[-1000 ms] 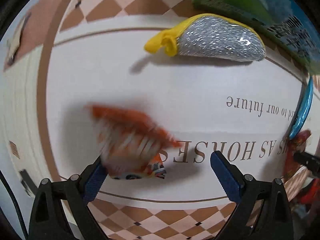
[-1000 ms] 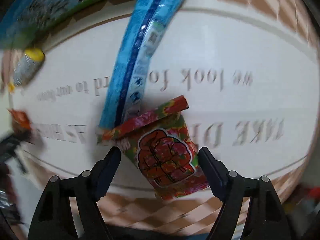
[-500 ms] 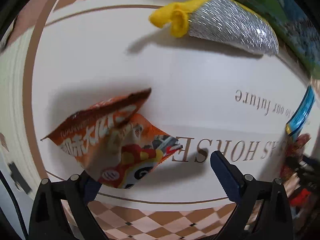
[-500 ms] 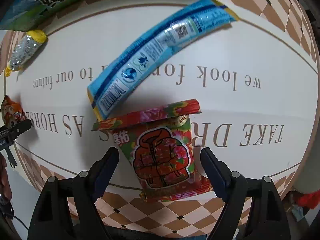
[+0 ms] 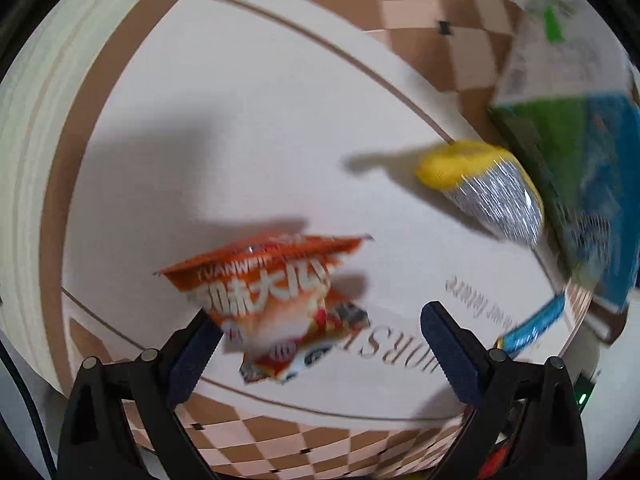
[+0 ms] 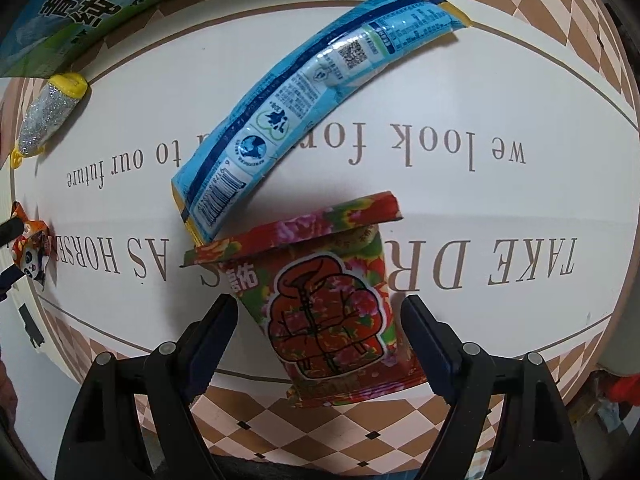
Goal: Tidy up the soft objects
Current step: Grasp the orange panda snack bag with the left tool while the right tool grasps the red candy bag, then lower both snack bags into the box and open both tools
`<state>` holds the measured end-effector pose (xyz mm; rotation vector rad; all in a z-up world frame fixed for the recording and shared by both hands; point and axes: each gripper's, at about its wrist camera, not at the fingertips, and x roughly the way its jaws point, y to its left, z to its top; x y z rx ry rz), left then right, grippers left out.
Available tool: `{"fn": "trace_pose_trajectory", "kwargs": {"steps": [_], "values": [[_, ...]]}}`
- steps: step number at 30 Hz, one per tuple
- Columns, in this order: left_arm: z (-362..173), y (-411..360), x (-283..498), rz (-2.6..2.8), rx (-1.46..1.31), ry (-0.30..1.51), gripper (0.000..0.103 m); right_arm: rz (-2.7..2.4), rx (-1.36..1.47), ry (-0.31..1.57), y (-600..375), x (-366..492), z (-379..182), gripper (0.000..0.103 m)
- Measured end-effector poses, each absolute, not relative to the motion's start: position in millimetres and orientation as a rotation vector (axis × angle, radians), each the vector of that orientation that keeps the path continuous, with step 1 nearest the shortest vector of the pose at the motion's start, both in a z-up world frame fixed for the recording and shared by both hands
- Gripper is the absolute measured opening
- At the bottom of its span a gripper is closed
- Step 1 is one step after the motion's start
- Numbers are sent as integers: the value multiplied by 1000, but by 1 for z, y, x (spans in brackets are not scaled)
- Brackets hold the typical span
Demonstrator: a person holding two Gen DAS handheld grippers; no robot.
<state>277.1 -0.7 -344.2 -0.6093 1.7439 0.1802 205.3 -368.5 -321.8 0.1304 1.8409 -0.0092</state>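
Observation:
An orange snack packet lies on the white table mat, against the left finger of my open left gripper; it also shows at the far left of the right wrist view. A red floral snack packet lies between the fingers of my open right gripper, untouched by either finger. A long blue packet lies behind it, slanting up to the right. A silver and yellow pouch lies at the right of the left wrist view and at the left of the right wrist view.
A large green and blue bag lies along the mat's far edge, also seen in the left wrist view. The white mat carries brown lettering and a checkered border. The table edge runs just below both grippers.
The left wrist view has swung left, so the silver pouch and green bag moved to the right. The orange packet has shifted against the left finger. The right gripper has hardly moved.

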Motion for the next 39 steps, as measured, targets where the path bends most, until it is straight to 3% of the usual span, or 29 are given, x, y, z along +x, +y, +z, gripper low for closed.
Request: {"fn": "trace_pose_trajectory", "kwargs": {"steps": [1,2,3,4,6,7,11,13,20,24,29,33,39], "values": [[-348,4,278,193,-628,1742,100,-11,134,1841,-368,205,-322,86],[-351,5,277,209,-644,1737,91,-14,139,1842,-369,205,-322,86],[-352,6,276,219,-640,1740,69,-19,142,1844,-361,216,-317,86],[-351,3,275,235,-605,1741,67,-25,143,1845,-360,218,-315,86],[-346,-4,279,240,-499,1728,38,-37,133,1849,-361,214,-318,85],[-345,-10,277,235,-459,1727,38,-41,123,1851,-361,212,-320,82],[-332,-40,260,211,-311,1708,35,-62,36,1827,-344,205,-321,51],[-317,-72,251,151,-260,1678,35,-54,26,1818,-343,199,-313,48],[-215,-163,252,-115,-164,1514,35,108,167,1716,-334,191,-232,47],[-152,-171,312,-243,-146,1444,35,196,236,1549,-336,222,-145,47],[-139,-157,413,-211,-41,1444,35,232,264,1420,-332,300,-86,47],[-163,-147,468,-157,24,1537,35,194,300,1424,-315,367,-106,47],[-220,-152,510,-134,69,1692,35,162,324,1526,-291,433,-181,47]]}}
